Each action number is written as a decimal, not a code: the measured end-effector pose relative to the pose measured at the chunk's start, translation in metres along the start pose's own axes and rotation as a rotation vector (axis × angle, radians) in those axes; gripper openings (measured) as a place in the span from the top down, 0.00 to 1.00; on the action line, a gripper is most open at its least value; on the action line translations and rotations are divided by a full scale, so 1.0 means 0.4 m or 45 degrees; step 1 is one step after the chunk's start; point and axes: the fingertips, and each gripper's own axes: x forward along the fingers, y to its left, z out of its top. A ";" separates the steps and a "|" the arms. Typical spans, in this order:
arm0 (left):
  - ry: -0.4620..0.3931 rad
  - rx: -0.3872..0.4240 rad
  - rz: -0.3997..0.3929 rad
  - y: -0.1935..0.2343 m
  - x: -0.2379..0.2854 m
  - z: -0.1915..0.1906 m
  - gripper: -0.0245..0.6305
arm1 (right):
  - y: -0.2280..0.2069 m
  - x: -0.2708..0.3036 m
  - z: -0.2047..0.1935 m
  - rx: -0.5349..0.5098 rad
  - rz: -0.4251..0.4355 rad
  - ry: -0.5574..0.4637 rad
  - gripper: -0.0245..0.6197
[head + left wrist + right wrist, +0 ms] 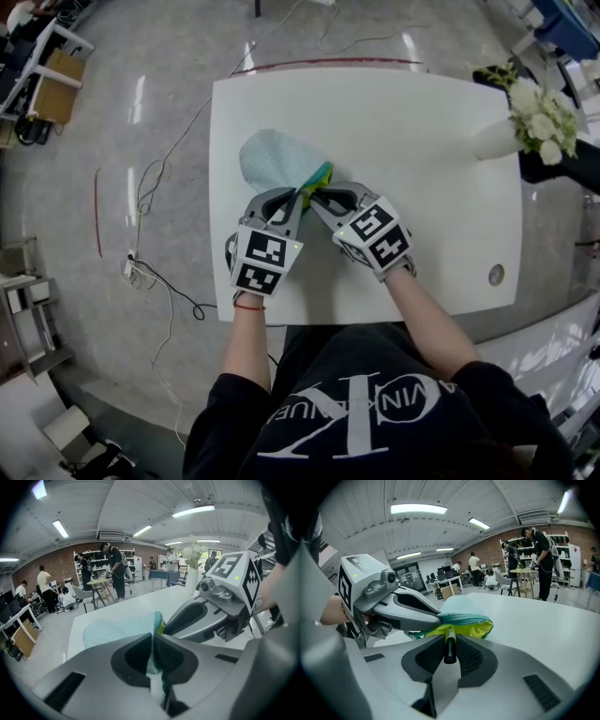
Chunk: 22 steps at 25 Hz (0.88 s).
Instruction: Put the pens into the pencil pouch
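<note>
A pale teal pencil pouch [277, 161] with a yellow-green lining lies on the white table [422, 187]. My left gripper [298, 199] is shut on the pouch's open rim [154, 639] and holds the mouth up. My right gripper [317, 195] is shut on a dark pen [449, 645] with a yellow-green barrel. The pen's front end reaches into the pouch's yellow mouth [476, 628]. In the right gripper view the left gripper's jaw lies along the top edge of the pouch [461, 606]. The two grippers meet tip to tip at the opening.
A white vase of flowers [525, 122] stands at the table's far right corner. A small round hole [496, 275] sits near the front right edge. Cables trail over the floor to the left [155, 187]. People work at benches in the background [112, 569].
</note>
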 end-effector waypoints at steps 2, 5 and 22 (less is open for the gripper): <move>-0.015 -0.040 -0.004 0.004 -0.002 -0.003 0.94 | 0.002 0.012 0.001 0.003 0.005 -0.007 0.83; -0.030 -0.092 0.005 0.016 0.001 -0.007 0.94 | 0.009 0.007 -0.001 0.004 0.025 -0.025 0.81; -0.060 -0.168 0.027 0.033 -0.002 -0.005 0.94 | -0.005 -0.033 -0.064 -0.075 -0.027 0.089 0.91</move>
